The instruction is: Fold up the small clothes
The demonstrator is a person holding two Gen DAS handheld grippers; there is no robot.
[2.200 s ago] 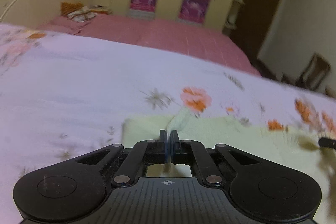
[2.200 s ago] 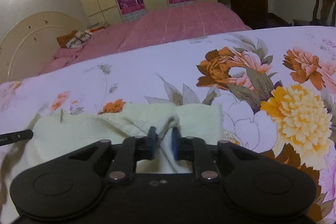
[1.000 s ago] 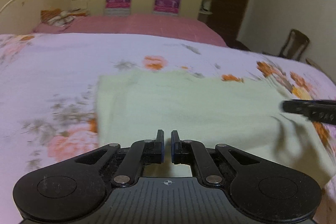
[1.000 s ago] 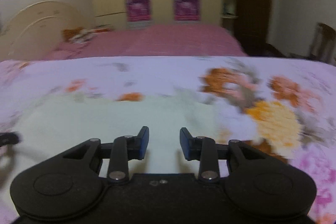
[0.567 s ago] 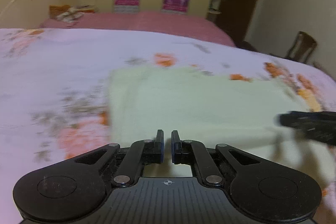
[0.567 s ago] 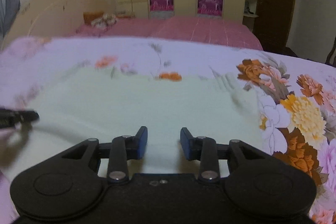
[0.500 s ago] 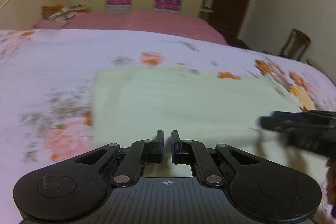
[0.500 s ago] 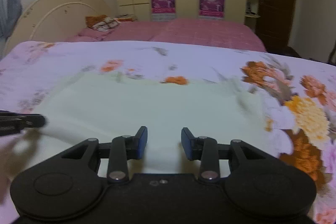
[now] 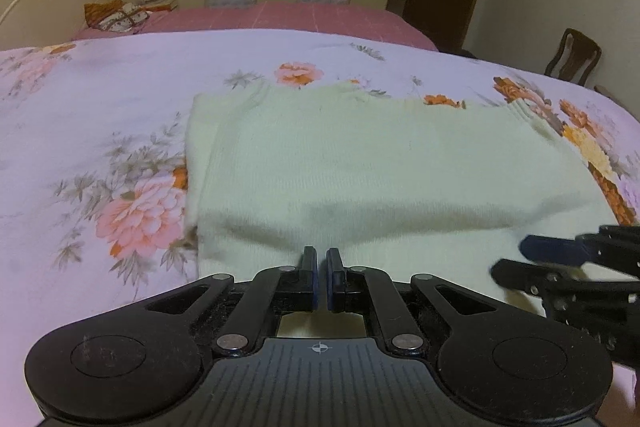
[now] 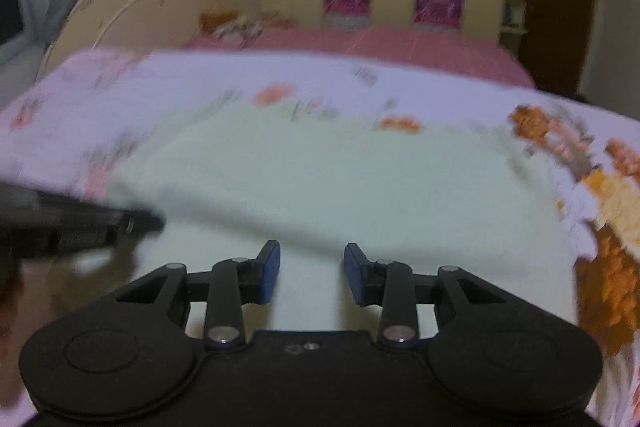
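The pale green garment (image 9: 360,163) lies folded flat on the flowered bedspread (image 9: 100,99), with a raised fold line running across its near part. The left gripper (image 9: 322,261) hovers at the near edge, its 2 jaws almost together with a thin gap and nothing between them. The right gripper (image 10: 312,259) hangs over the cloth with jaws spread wide, empty. The knit looks soft and floppy, so a shallow pinch could catch only 1 layer and pull the fold apart. The right view is blurred, so a hurried grab may miss the edge.
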